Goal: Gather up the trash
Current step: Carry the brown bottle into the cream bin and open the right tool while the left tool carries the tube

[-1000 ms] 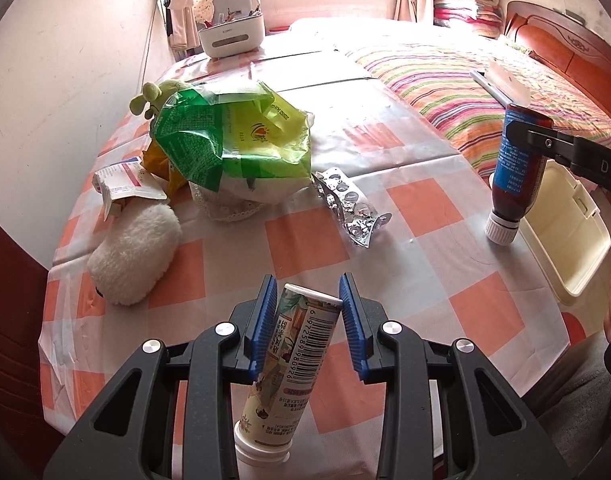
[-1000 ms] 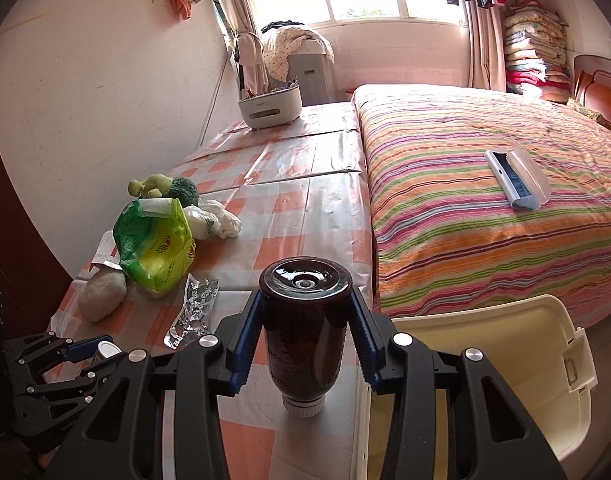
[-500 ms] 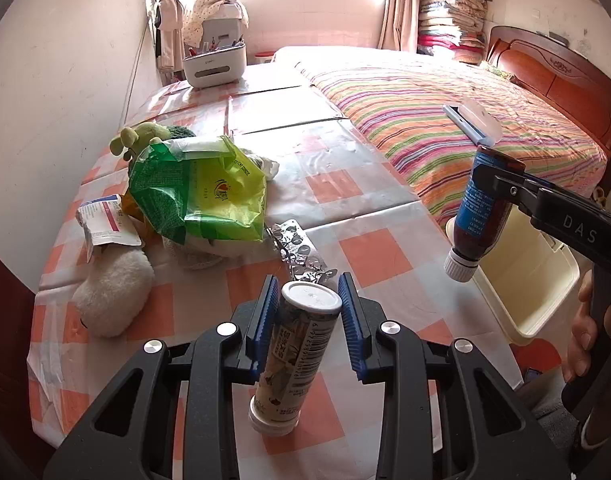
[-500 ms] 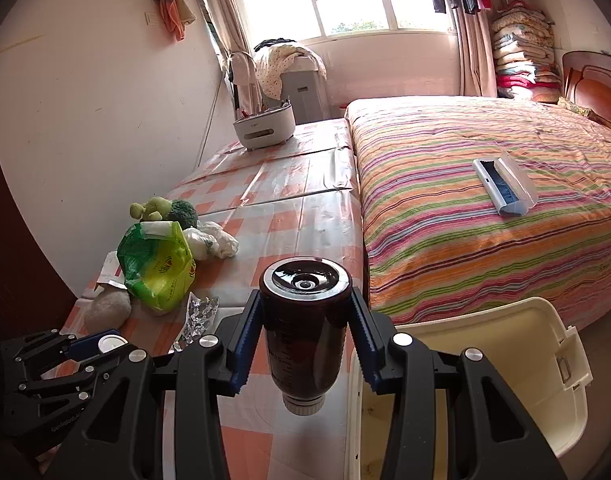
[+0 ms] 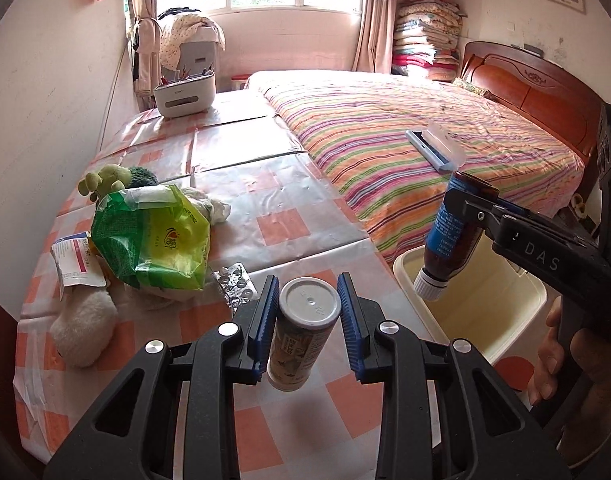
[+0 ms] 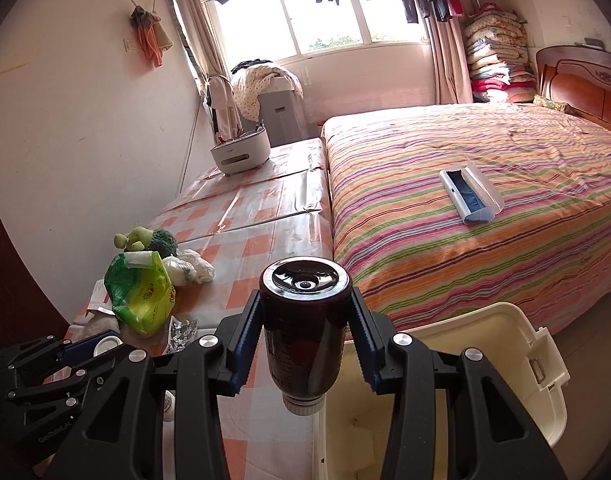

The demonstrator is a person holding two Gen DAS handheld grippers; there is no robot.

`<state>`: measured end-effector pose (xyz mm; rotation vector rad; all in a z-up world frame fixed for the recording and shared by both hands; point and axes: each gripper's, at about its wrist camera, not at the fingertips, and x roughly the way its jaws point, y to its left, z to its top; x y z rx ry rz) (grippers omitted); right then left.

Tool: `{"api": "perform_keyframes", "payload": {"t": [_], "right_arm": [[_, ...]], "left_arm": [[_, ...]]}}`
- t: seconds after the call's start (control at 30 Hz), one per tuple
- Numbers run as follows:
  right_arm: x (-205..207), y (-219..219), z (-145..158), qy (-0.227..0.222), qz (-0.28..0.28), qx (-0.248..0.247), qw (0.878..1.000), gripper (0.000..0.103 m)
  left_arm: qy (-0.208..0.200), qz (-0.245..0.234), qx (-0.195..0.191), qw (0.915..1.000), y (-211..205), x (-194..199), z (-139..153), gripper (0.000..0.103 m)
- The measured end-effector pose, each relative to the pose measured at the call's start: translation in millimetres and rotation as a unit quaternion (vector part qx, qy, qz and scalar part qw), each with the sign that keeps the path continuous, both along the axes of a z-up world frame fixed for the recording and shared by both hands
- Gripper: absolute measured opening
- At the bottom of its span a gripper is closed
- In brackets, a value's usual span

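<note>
My left gripper (image 5: 308, 300) is shut on a printed tube (image 5: 295, 344) with a white cap, held tilted above the chequered table (image 5: 289, 224). My right gripper (image 6: 305, 312) is shut on a brown medicine bottle (image 6: 303, 344), upside down with its white cap pointing down. In the left wrist view that bottle (image 5: 451, 232) hangs over the near edge of a cream bin (image 5: 485, 320), held by the right gripper (image 5: 465, 200). The bin (image 6: 485, 360) stands open beside the table. The left gripper (image 6: 85, 348) shows at lower left in the right wrist view.
On the table lie a green plastic bag (image 5: 153, 240), a foil blister pack (image 5: 235, 284), a paper packet (image 5: 75, 260), a white plush toy (image 5: 83, 328) and a white caddy (image 5: 185, 94). A striped bed (image 5: 405, 140) with a blue-and-white case (image 5: 433, 150) lies to the right.
Both grippers have risen and tilted up, so more of the room shows. The tube has lifted clear of the table. The bottle has moved toward the bin.
</note>
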<state>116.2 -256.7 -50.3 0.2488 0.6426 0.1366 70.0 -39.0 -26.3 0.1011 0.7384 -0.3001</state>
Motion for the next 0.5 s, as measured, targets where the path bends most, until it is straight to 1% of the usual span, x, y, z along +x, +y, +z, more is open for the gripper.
{"api": "perform_keyframes", "payload": {"t": [0.37,0.5], "right_arm": [[-8,-35,3,-0.009,-0.061,-0.002,0.998,0.042],[-7,-49,-3,0.005,-0.092,-0.011,0.996,0.042]], "left_arm": [[-0.027,-0.058,-0.024,0.9977,-48,1,28,0.029],[-0.034,-0.080,-0.030,0.9958,-68,1,36,0.029]]}}
